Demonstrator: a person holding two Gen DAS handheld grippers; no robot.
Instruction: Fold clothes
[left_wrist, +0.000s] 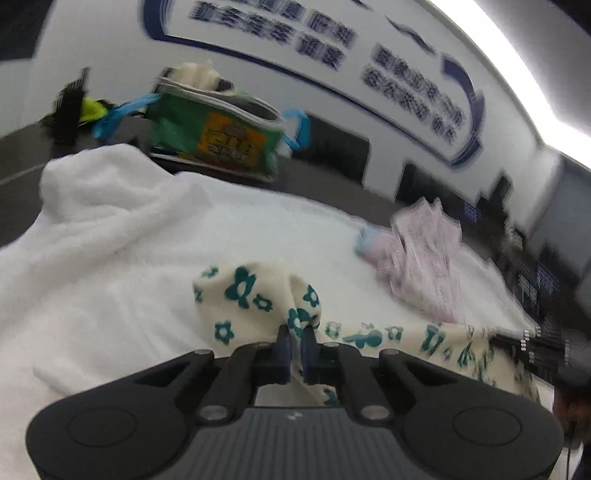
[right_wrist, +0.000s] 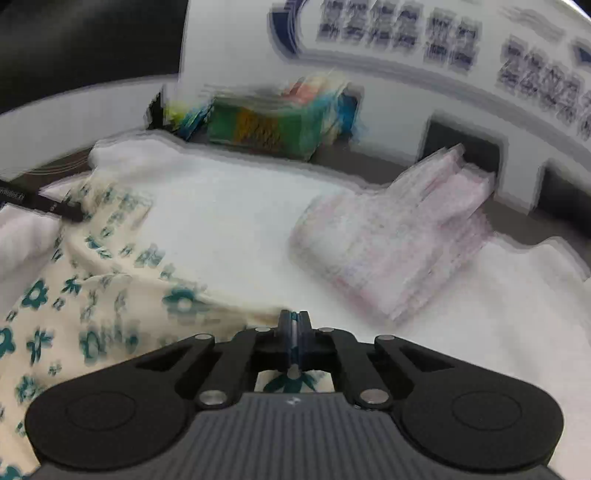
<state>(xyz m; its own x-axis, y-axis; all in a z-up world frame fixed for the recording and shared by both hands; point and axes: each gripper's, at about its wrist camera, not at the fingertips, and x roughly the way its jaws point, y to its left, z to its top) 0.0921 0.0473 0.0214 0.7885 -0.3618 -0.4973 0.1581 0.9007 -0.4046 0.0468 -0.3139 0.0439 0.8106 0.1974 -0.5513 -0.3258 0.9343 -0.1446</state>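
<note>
A cream cloth with teal flowers lies over a white towel that covers the table. My left gripper is shut on a bunched edge of the floral cloth. The cloth stretches right to my right gripper, seen at the right edge. In the right wrist view, my right gripper is shut on the floral cloth, which spreads to the left toward the left gripper.
A folded pink garment lies on the towel to the right, and shows in the right wrist view. A green bag with clothes stands at the back, beside a black brush. Both views are motion-blurred.
</note>
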